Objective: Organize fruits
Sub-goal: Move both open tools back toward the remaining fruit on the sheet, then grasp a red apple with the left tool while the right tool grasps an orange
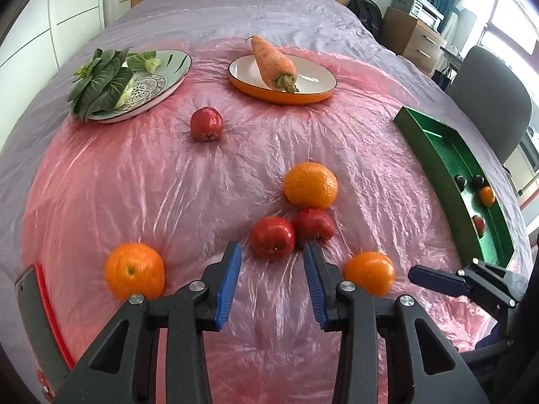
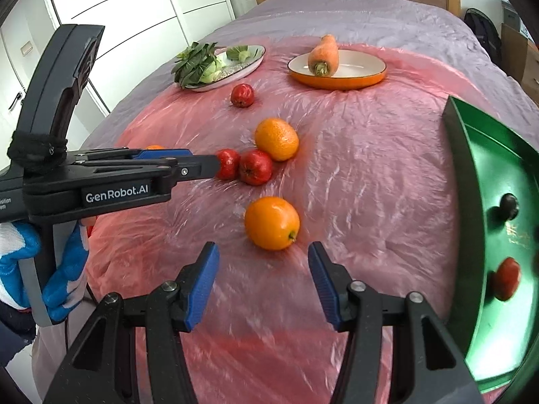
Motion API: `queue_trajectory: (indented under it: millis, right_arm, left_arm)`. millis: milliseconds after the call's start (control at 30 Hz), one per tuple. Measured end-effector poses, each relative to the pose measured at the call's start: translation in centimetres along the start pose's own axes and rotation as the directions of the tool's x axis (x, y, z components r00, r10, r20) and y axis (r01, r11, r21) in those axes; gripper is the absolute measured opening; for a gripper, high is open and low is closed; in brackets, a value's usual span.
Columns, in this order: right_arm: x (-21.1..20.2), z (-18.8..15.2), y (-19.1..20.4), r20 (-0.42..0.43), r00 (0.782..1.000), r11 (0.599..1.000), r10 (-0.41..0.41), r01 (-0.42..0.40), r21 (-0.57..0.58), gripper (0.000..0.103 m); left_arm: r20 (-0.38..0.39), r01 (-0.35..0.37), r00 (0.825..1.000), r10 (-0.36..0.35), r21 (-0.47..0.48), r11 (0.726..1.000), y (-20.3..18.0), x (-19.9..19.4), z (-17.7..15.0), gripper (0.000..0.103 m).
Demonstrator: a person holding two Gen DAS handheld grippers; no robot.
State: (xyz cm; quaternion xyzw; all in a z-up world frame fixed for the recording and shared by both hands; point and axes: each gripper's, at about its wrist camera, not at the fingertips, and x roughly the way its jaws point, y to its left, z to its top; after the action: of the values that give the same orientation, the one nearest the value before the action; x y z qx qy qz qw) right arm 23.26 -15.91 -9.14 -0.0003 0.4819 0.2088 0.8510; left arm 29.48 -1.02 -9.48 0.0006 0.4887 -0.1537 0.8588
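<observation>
On the pink plastic sheet lie three oranges and three red apples. My left gripper is open, its blue pads on either side of the nearest apple's front edge without touching it. My right gripper is open just short of an orange. From the right wrist, the left gripper reaches in from the left, its tip at an apple. A green tray at the right holds several small fruits.
At the back, a carrot lies on an orange-rimmed plate and leafy greens on a patterned plate. A grey chair stands beyond the tray. A dark, red-edged object sits at the near left. A gloved hand holds the left gripper.
</observation>
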Motion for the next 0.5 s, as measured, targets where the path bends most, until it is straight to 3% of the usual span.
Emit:
queue_trajectory:
  millis: [400,500]
  right_arm:
    - [2.2,1.0,-0.2,-0.028,0.999,1.000,-0.023,0.023,0.000,0.092]
    - [2.7,1.3,-0.1,-0.039,0.999,1.000,-0.025,0.025,-0.010,0.087]
  left_arm:
    - [-0.020,0.009,1.000,-0.008,0.057,0.998,-0.4,1.7,0.3,0.029]
    - [-0.023,0.010,1.000,-0.008,0.066,0.998,-0.4,2.0,0.4,0.029]
